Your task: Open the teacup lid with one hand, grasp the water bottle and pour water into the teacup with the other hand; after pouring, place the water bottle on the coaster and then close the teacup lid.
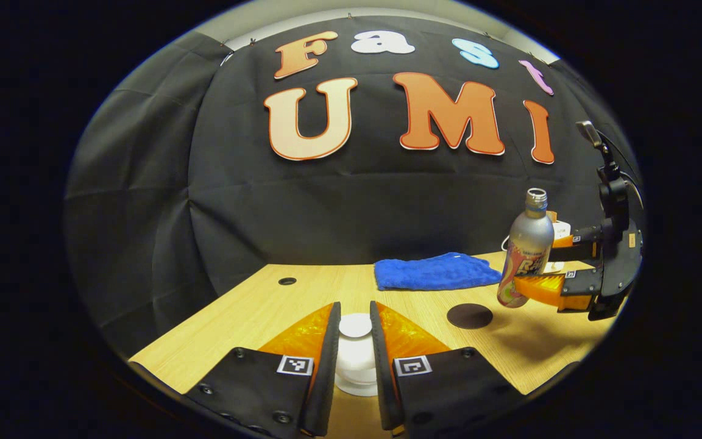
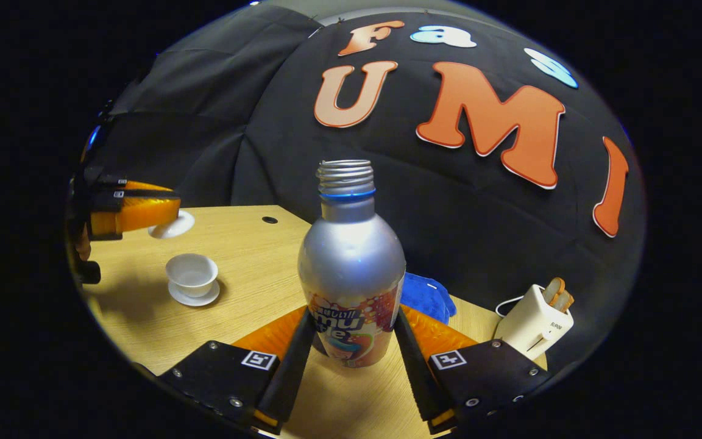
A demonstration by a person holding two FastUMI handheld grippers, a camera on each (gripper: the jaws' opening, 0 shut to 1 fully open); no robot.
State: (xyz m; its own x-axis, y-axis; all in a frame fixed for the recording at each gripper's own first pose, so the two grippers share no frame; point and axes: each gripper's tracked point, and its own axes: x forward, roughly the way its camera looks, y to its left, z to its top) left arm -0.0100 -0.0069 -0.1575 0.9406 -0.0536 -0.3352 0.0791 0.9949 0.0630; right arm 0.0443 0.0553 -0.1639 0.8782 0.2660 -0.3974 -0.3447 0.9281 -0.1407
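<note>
Right gripper view: the bottle (image 2: 351, 268) is clamped upright between both fingers of the right gripper (image 2: 351, 350), lifted clear of the table (image 2: 253, 268).
In the left gripper view, the lid (image 1: 355, 353) is pinched by the left gripper (image 1: 355, 341), held level above the table. The uncovered cup (image 2: 191, 273) is seen on its saucer (image 2: 194, 297); the coaster (image 1: 470, 316) lies near the blue cloth (image 1: 433, 271), the toaster (image 2: 534, 320) beyond.

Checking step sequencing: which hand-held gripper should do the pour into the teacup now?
Right. The right hand-held gripper already grips the uncapped water bottle; the left hand-held gripper holds the teacup lid off the open teacup.
</note>
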